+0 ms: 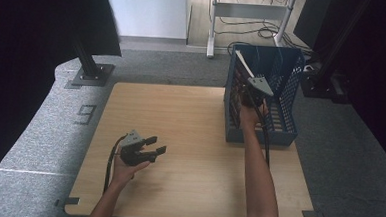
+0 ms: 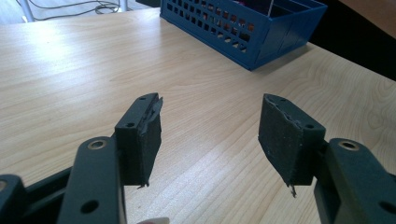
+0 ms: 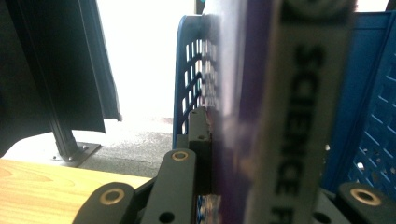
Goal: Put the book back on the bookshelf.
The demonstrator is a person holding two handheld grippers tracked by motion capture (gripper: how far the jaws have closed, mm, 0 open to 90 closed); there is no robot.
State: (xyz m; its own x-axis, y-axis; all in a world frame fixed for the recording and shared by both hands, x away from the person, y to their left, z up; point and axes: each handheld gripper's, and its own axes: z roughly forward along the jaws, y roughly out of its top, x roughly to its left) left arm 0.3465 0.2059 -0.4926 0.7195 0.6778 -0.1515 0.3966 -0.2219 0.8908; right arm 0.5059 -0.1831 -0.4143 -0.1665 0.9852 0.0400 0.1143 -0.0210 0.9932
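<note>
Clamping one purple book (image 3: 261, 116) between the right gripper (image 1: 250, 99) fingers, standing it upright inside the single blue basket (image 1: 287, 101) at the desk's (image 1: 190, 118) two o'clock corner. Resting idle at seven o'clock, the left gripper (image 1: 154, 145) fingers (image 2: 140, 135) spread wide over bare wood, pinching nothing. Judging the placing nearly done: book already within the walls, only seating and releasing it left; counting one book, one basket, two grippers.

high view dim, dark edges | right gripper view: window glare, near book (image 3: 261, 116) blurred
</note>
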